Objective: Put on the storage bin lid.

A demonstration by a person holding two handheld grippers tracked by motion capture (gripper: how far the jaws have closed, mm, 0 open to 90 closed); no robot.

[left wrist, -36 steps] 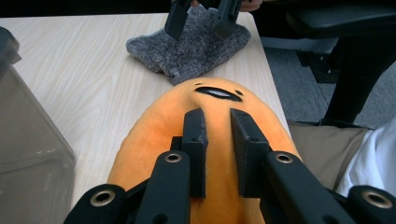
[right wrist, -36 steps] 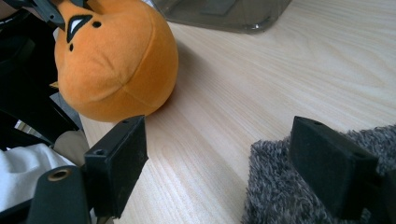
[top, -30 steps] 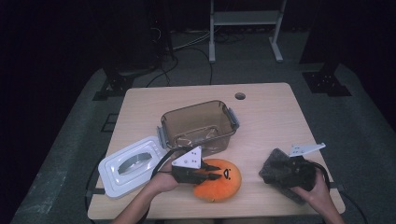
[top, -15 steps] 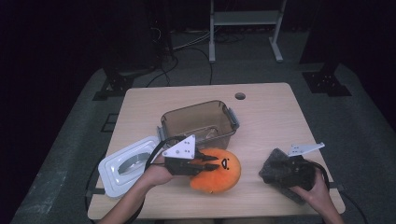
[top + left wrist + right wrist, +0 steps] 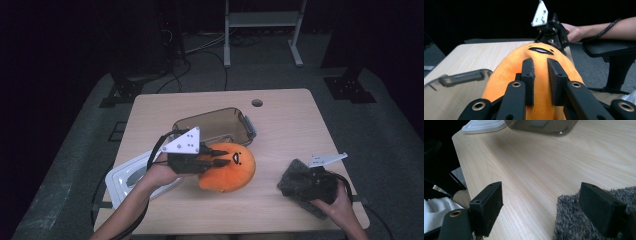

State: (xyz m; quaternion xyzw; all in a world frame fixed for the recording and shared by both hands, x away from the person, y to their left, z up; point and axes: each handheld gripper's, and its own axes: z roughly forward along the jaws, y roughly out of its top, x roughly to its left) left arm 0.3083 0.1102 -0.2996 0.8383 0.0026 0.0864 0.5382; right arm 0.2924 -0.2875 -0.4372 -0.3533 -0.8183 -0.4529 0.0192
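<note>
The orange plush toy (image 5: 227, 167) is held in a pinch by the left hand-held gripper (image 5: 220, 155), whose jaws are drawn narrow into the soft top of it, as is seen along the jaws in the left gripper view (image 5: 541, 82). The toy is now carried just in front of the clear brown container (image 5: 212, 125), its upper edge close against the near rim; half a second ago it sat lower and further left, nearer the table's (image 5: 280, 120) front edge. It has thus been moved toward the container, and the placing step is judged to be at hand, a lift over the rim being what remains. The white lid (image 5: 125, 177) is left lying flat at the left, beside the container, so the opening is free. Further out to the right, the right hand-held gripper (image 5: 541, 205) is spread wide, one jaw resting on the grey fuzzy cloth (image 5: 584, 220), which lies on the table unclamped.
</note>
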